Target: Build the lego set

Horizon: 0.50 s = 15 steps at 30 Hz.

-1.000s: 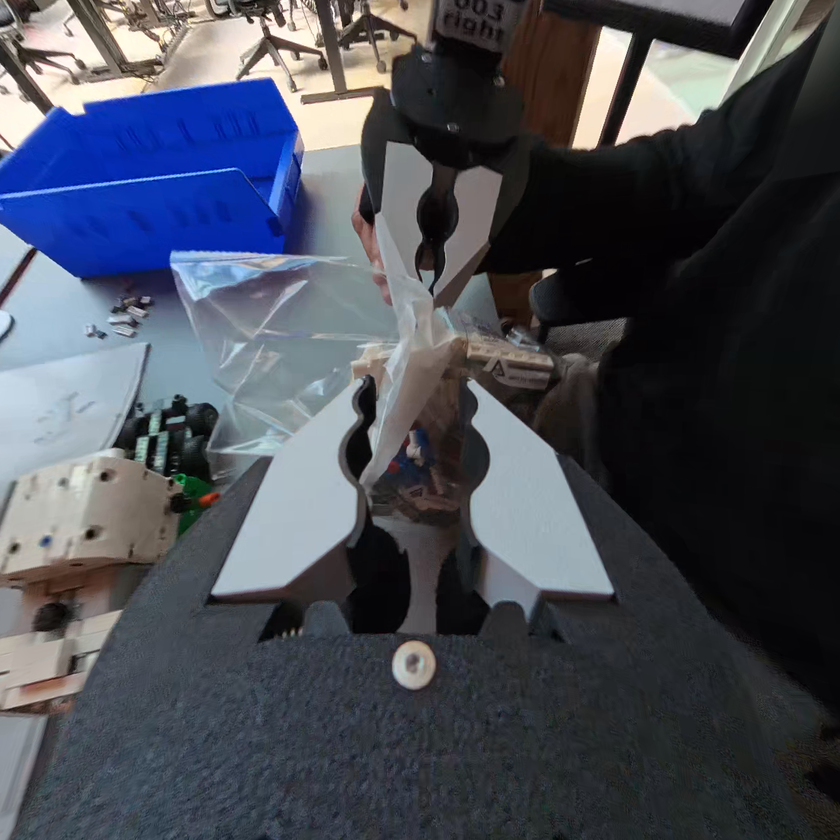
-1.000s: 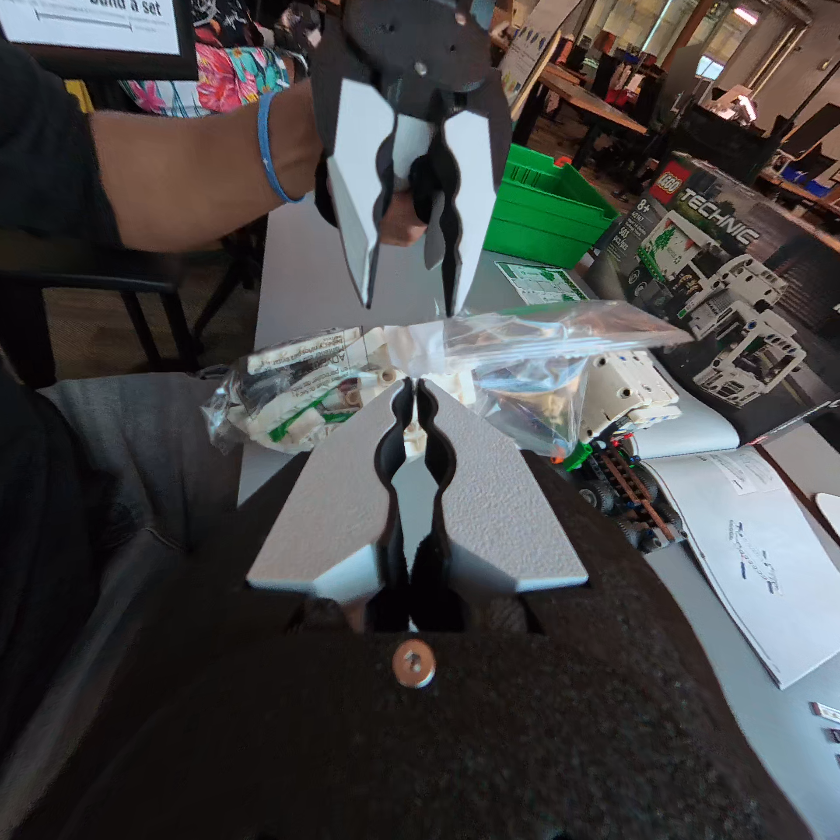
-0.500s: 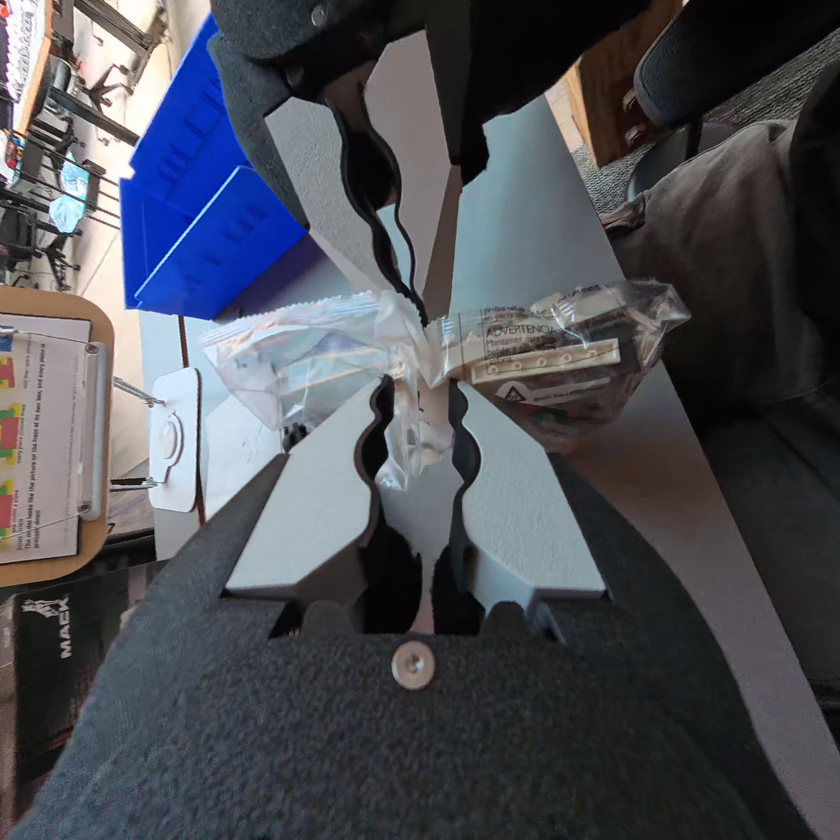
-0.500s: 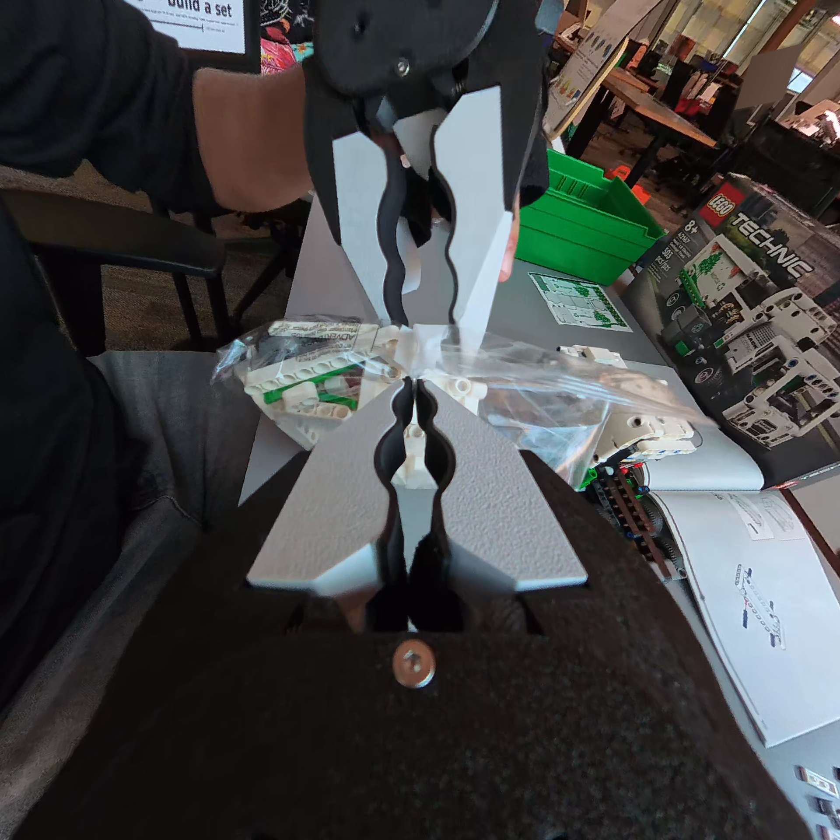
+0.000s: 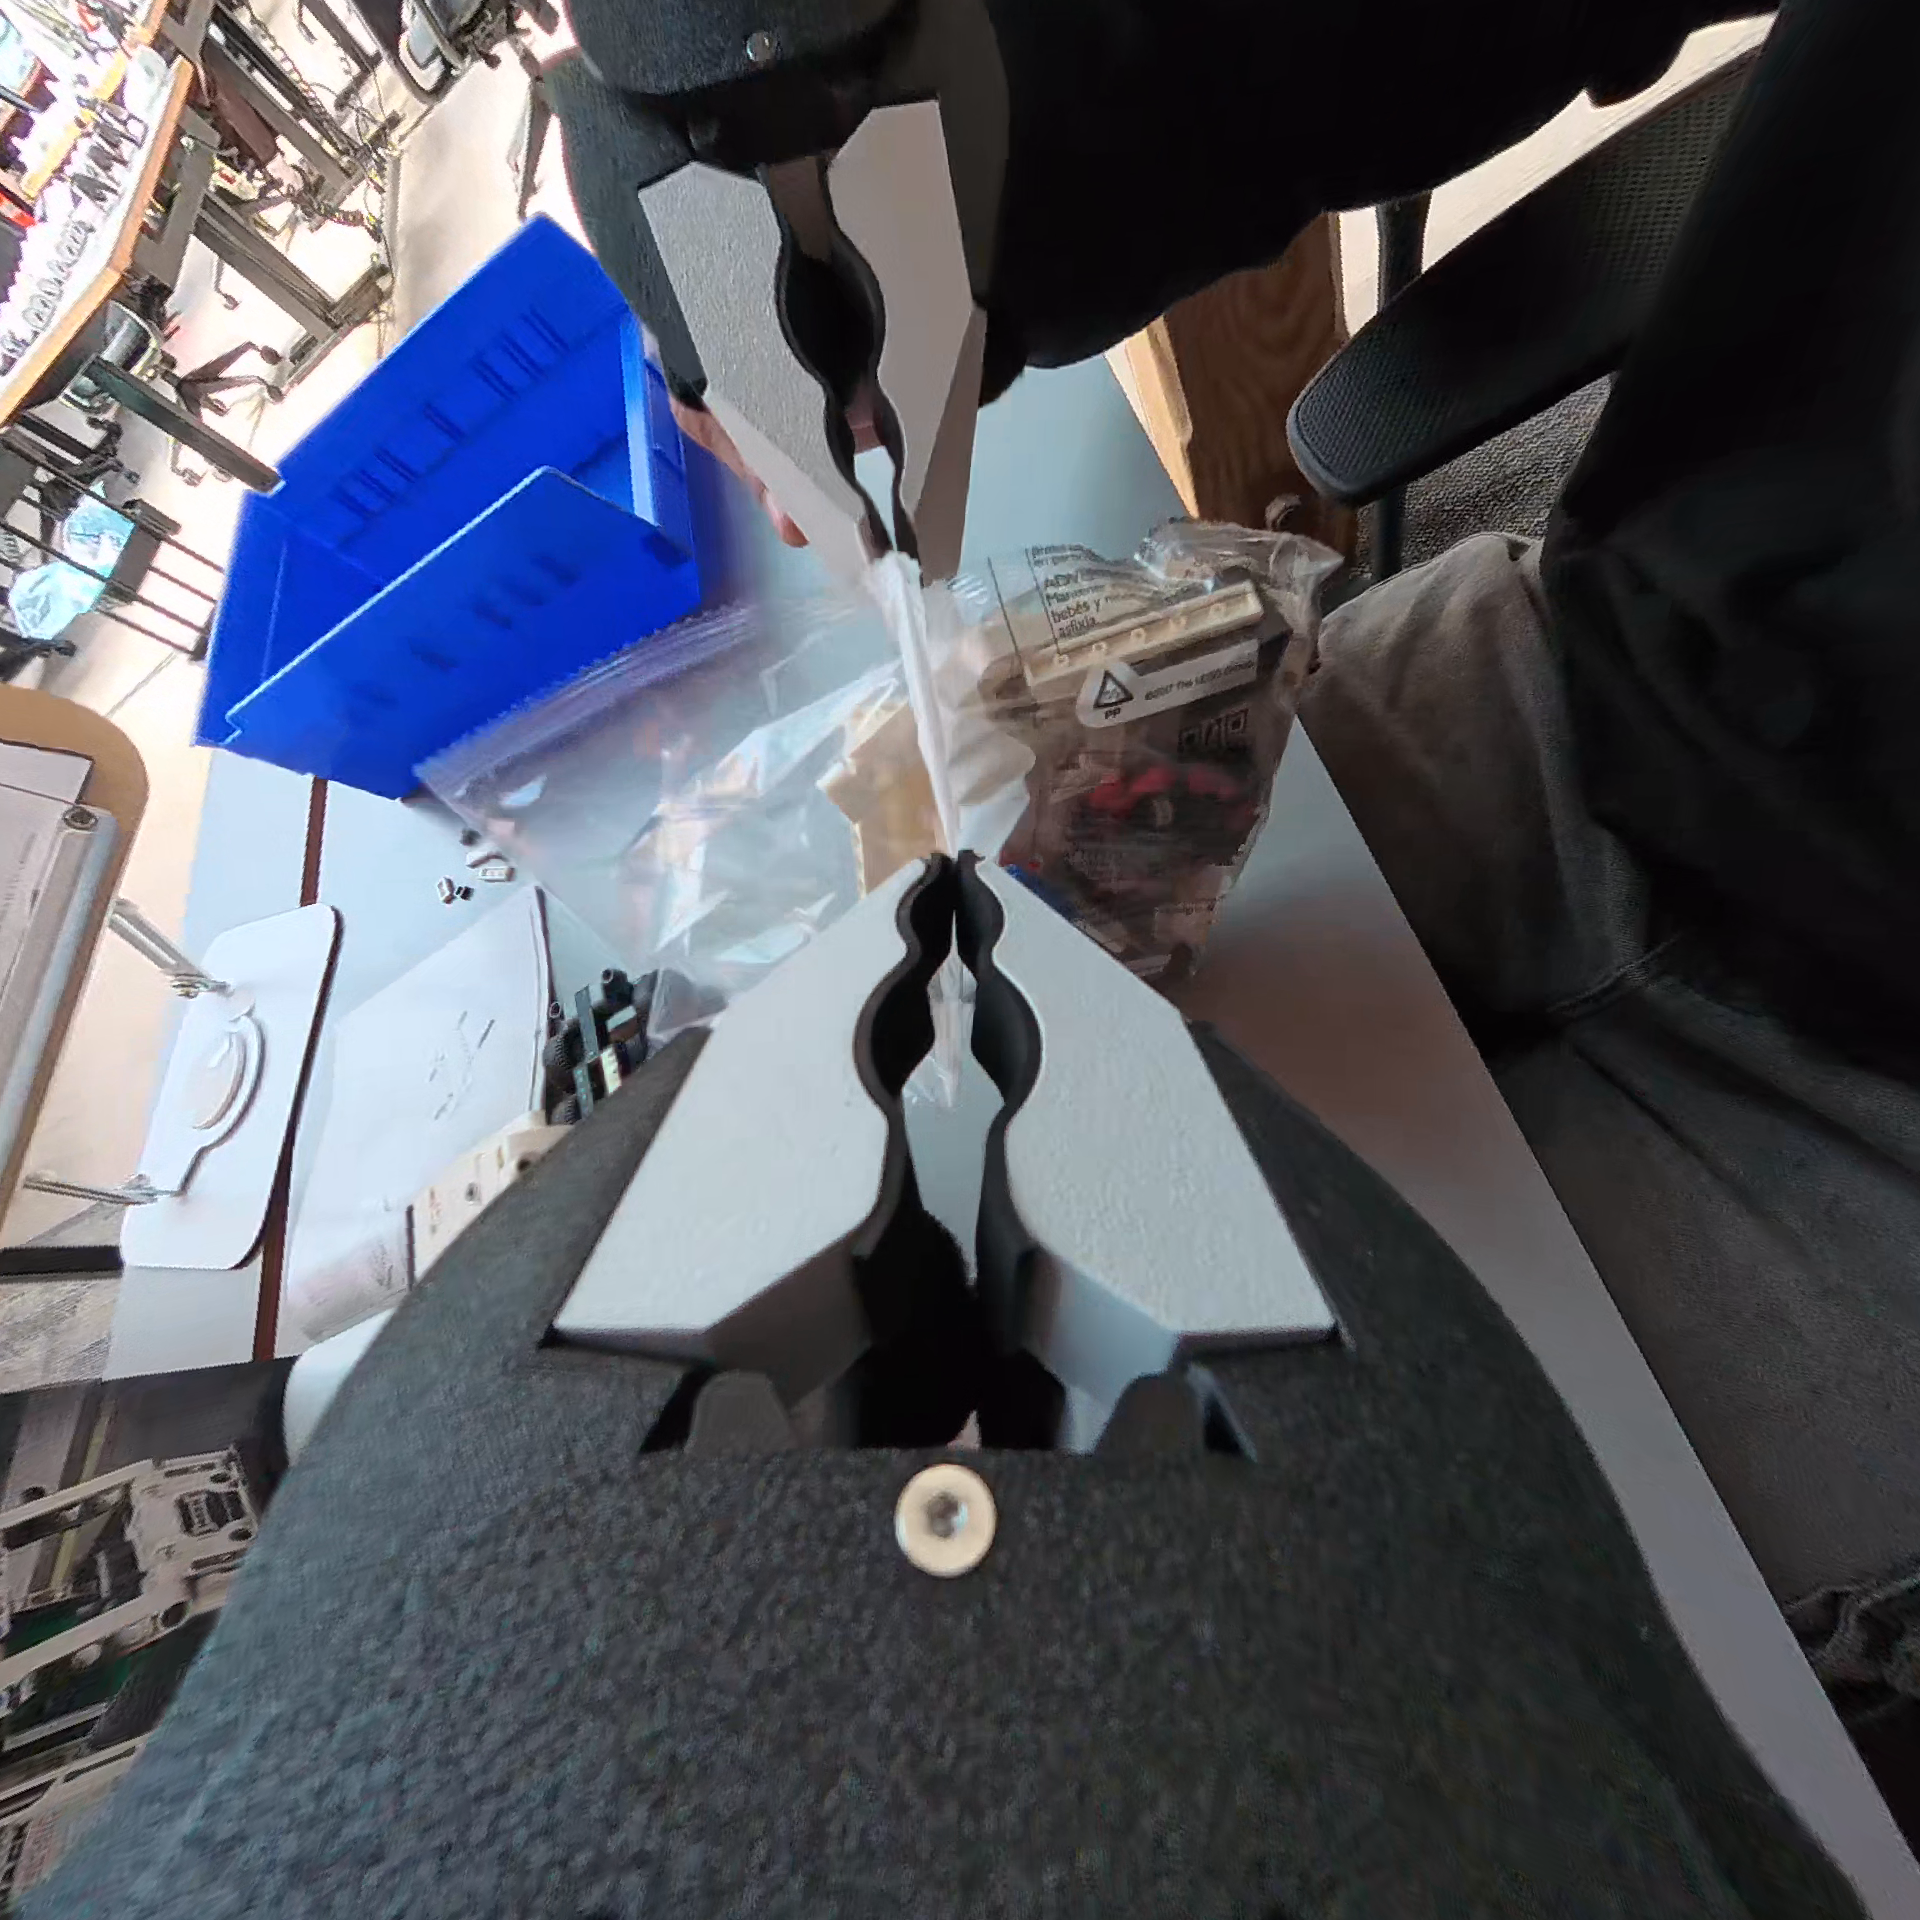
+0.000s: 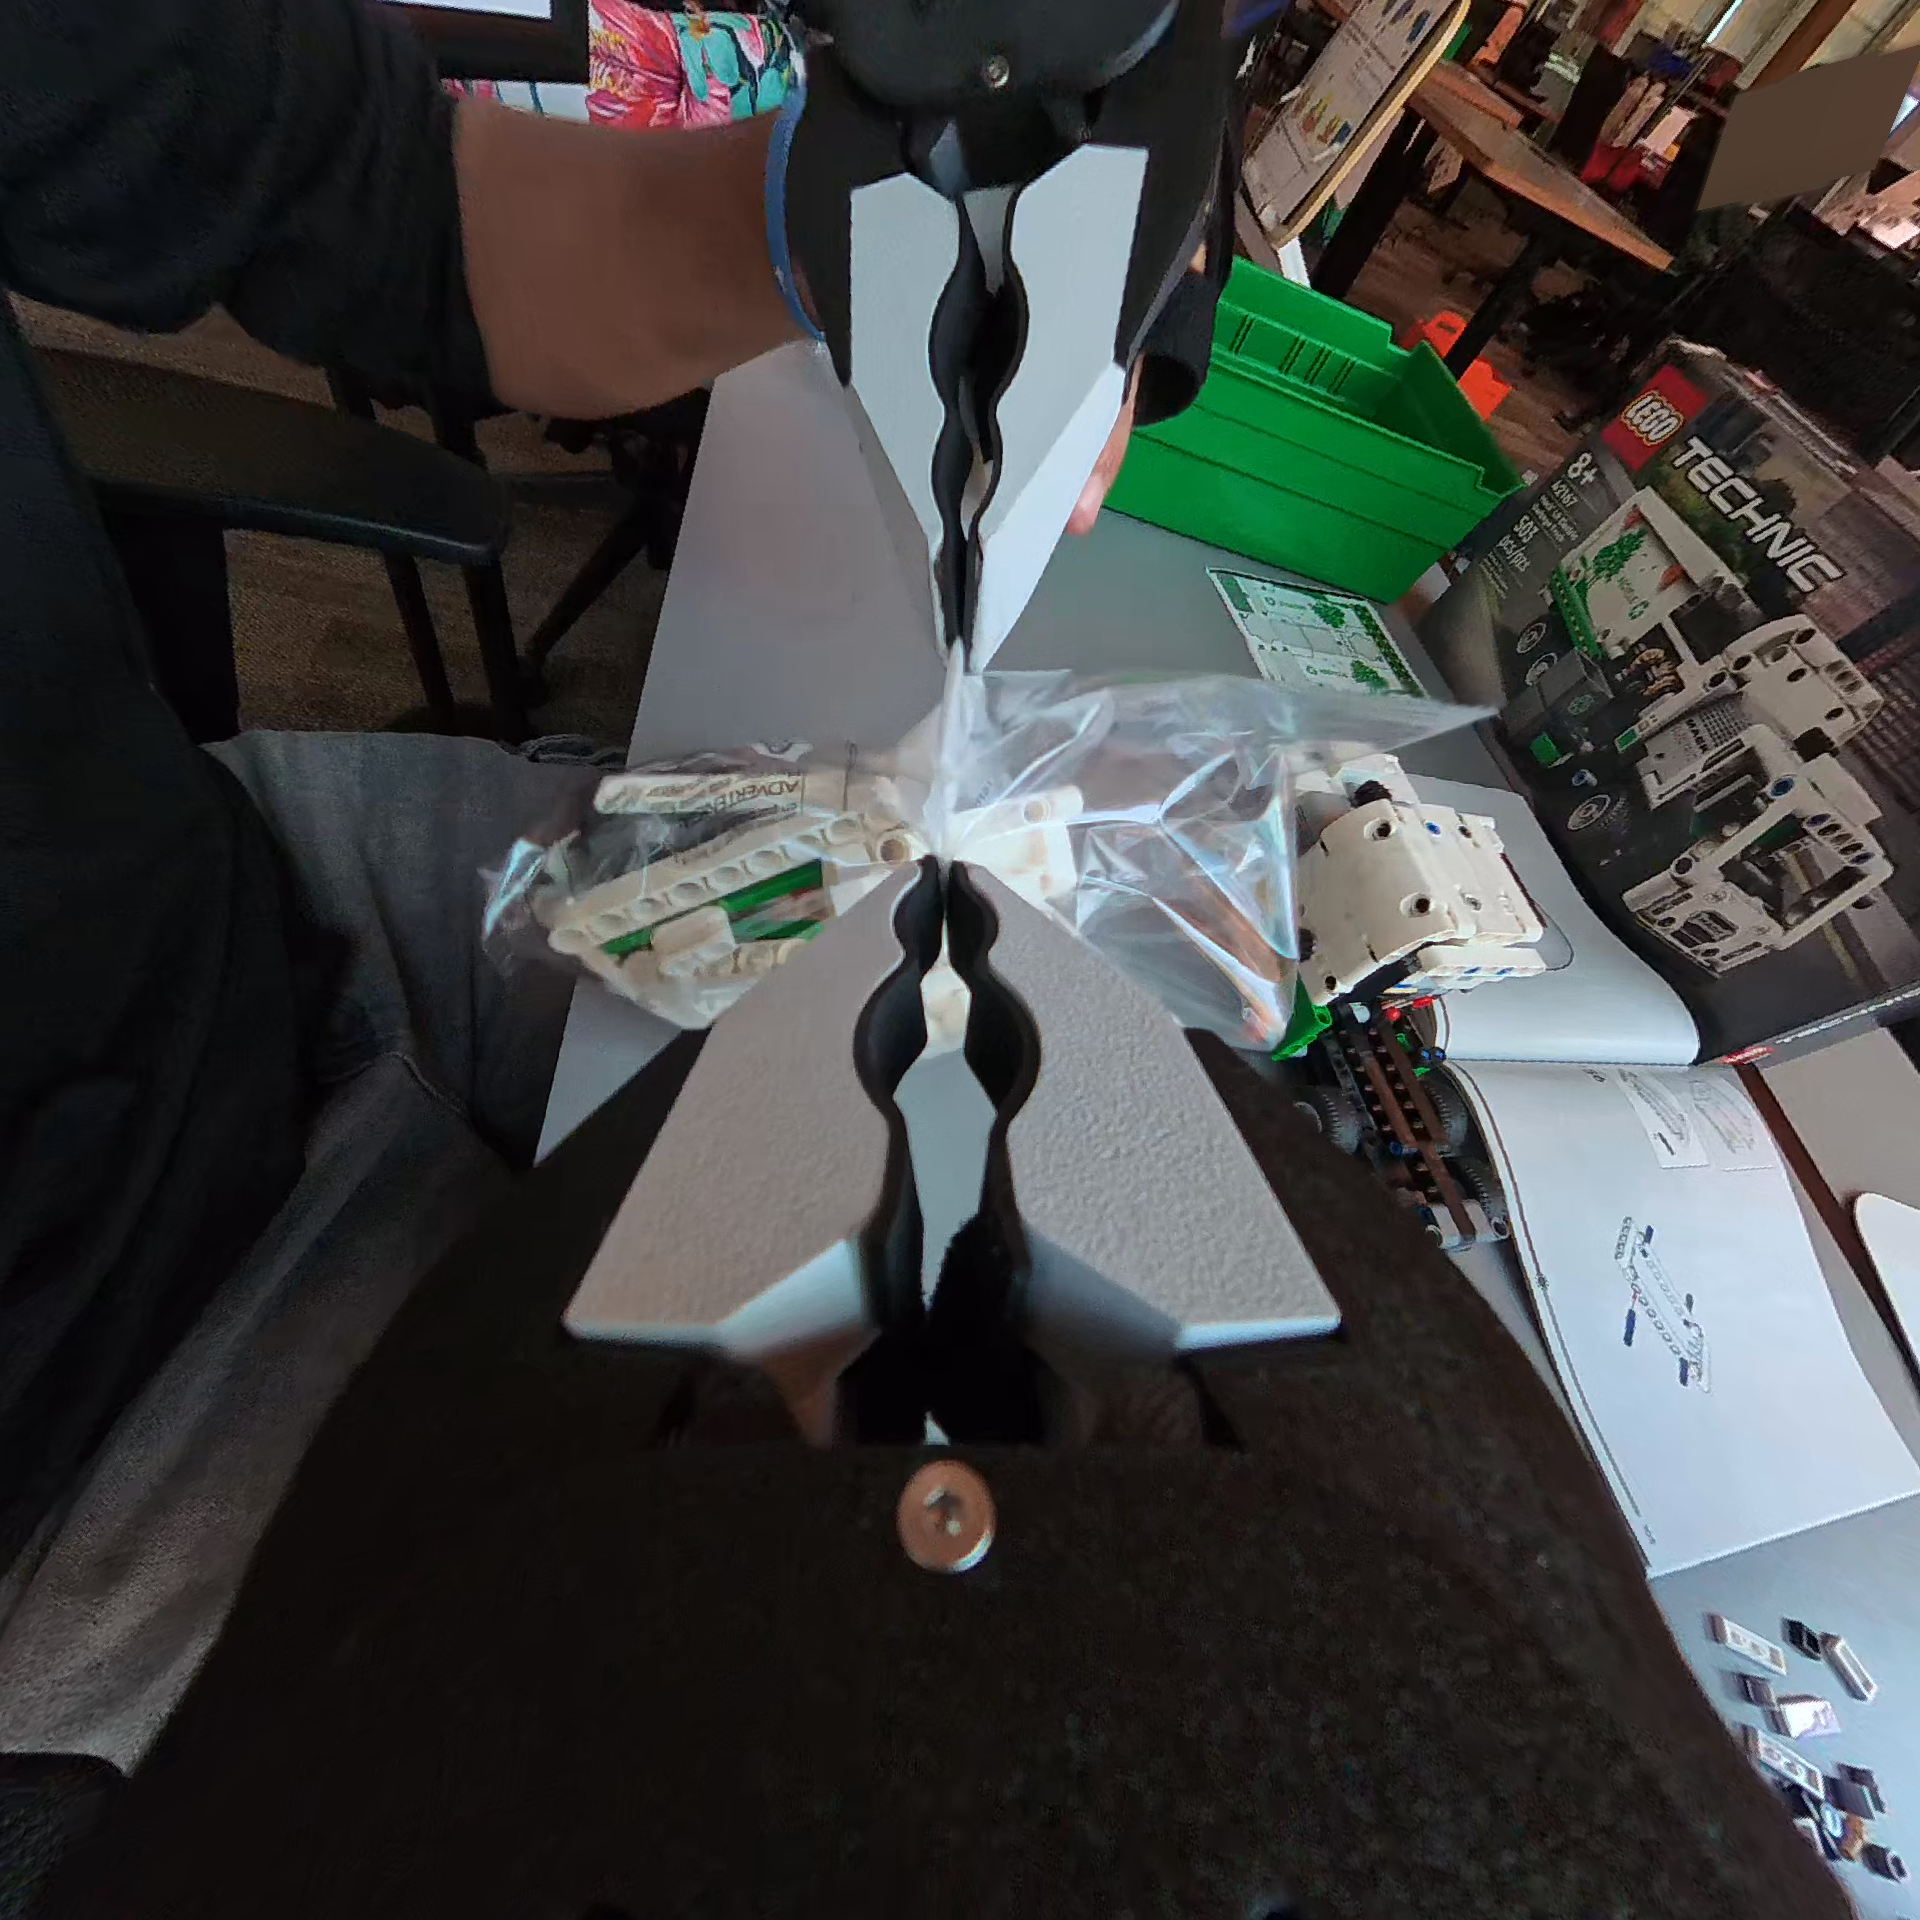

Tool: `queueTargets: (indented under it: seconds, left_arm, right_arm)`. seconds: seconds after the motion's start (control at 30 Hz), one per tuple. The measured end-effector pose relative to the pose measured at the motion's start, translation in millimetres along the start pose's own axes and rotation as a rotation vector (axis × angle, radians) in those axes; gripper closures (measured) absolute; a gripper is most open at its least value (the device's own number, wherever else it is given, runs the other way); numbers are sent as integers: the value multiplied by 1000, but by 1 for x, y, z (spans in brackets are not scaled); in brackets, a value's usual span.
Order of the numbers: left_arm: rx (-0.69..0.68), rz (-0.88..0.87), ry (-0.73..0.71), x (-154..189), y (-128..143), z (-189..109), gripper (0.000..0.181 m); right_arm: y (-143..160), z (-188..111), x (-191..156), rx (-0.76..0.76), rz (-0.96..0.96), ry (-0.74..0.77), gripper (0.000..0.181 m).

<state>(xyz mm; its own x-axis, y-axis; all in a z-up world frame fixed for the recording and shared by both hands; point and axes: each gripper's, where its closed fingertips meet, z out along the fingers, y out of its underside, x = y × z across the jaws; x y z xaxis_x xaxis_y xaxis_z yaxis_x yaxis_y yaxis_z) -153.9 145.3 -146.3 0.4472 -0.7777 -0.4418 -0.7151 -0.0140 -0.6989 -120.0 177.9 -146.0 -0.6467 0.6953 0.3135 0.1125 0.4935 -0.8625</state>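
Grey desk point(image 6: 790, 582) under a busy workshop, and both claws are locked in over its near edge, right above the person's lap. Left claw point(image 5: 954, 868) is clenched on a twisted strip of clear plastic, and right claw point(image 6: 943, 871) is clenched on that same strip from the opposite side. Between them hangs the clear plastic bag point(image 6: 1143, 831), with the printed parts bag point(image 5: 1132, 727) of white and green pieces bunched at one end. This looks like a tear or pull-open attempt, so the smart play is to keep both pinches tight and close together and pull apart steadily, because a sudden rip could scatter pieces off the near edge. Better to swing the whole thing inward over open desk first. Room is tight on the far side: the half-built white truck point(image 6: 1403, 894) sits just beside the bag, the open instruction booklet point(image 6: 1714, 1299) next to it, the set box point(image 6: 1714, 727) behind. Blue bin point(image 5: 447, 582) and green bin point(image 6: 1309, 457) wait toward the desk's far edge, and small loose parts point(image 6: 1808, 1714) lie well apart.
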Motion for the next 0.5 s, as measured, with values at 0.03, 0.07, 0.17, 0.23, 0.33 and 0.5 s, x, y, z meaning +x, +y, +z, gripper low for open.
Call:
queueTargets:
  seconds: [0.03,0.07,0.17,0.23,0.33,0.5]
  left_arm:
    - [14,-4,3,1,1,-1,181]
    - [40,-12,15,3,-1,-3,181]
    - [53,-27,39,7,5,-3,181]
    - [78,-45,52,7,7,-5,181]
    - [77,-62,55,6,13,-5,181]
    - [-60,-52,-33,-1,15,1,169]
  right_arm:
    - [-1,-2,0,4,-2,-2,181]
    - [-2,-3,-3,20,14,-22,181]
    - [1,0,-6,14,24,-60,181]
    - [0,-1,-7,25,42,-80,181]
    - [2,1,-8,25,84,-127,181]
    - [-7,2,5,57,150,-83,181]
